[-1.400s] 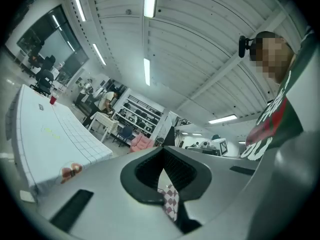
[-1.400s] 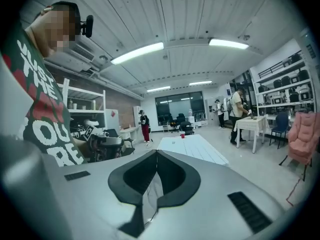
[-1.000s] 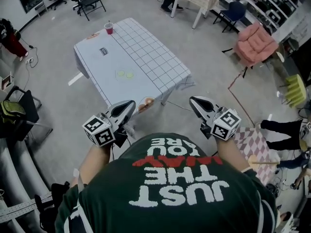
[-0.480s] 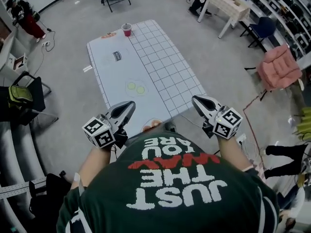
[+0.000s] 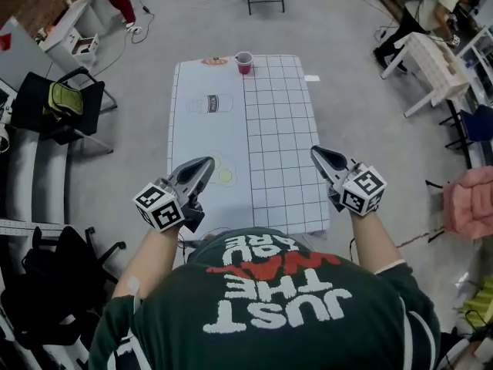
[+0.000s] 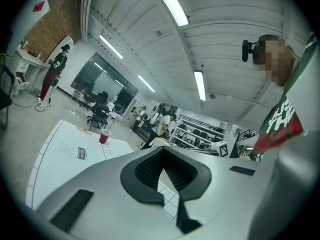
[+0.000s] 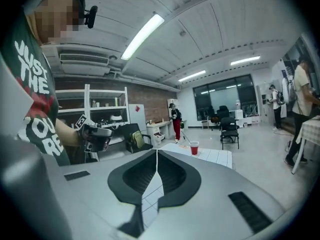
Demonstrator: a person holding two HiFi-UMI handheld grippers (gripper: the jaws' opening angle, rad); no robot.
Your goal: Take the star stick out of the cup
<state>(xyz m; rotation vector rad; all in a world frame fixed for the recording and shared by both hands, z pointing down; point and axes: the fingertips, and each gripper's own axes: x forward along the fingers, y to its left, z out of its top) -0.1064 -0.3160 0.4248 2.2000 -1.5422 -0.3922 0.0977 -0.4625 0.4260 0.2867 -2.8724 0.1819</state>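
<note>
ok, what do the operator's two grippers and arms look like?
Both match: the left gripper and right gripper are smooth light-grey tapered shells with black ribbed pads inside. Each carries a white cube printed with black square markers. The person wears a short-sleeved dark green T-shirt with white and red lettering.

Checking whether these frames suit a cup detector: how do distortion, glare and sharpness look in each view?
Head view: evenly lit, edges bent slightly, the red plastic cup small but sharp on the white part-gridded table. Left gripper view: strong fisheye with dark corners, the ceiling strip light blown out, the left tongs blocking the lower half. Right gripper view: same fisheye, cup clear, the right tongs likewise.
</note>
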